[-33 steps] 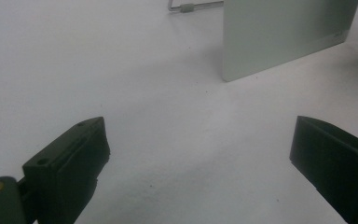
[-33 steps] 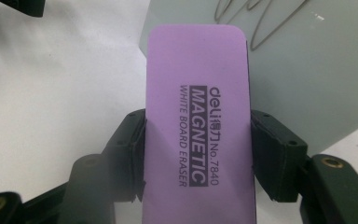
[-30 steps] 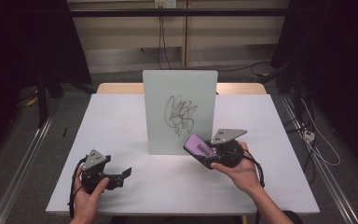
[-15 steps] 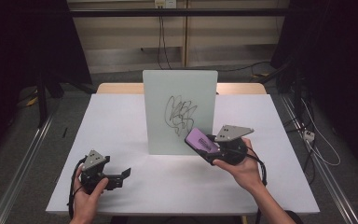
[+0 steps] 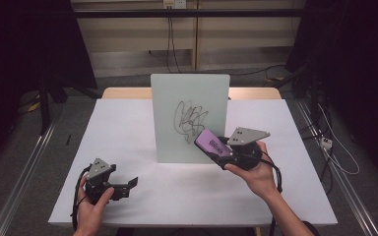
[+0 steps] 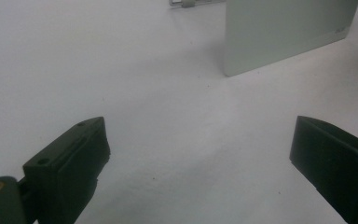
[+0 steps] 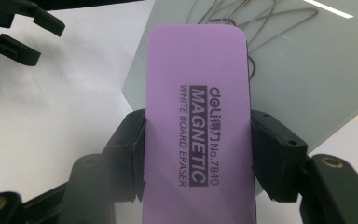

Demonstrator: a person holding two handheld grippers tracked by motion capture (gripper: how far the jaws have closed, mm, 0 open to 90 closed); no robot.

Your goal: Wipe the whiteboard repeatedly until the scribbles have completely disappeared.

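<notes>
**Purple eraser drawn up to the scribble**

Purple and lettered as a magnetic whiteboard eraser, the eraser (image 7: 198, 121) sits clamped across its width between the jaws of the right gripper (image 5: 221, 150), its far end raised toward the lower edge of the scribble (image 5: 191, 119) on the whiteboard (image 5: 170, 98). The board stands upright in the middle of the white bench (image 5: 123, 123). Over the last second the right hand (image 5: 256, 172) has carried the eraser up and a little toward the board, from low against its foot to just under the dark lines. That suggests wiping is about to start, though whether the pad touches the surface yet cannot be told. The left gripper (image 5: 128, 186) has stayed on the bench near its front edge, jaws spread wide and empty, well apart from the board.
</notes>
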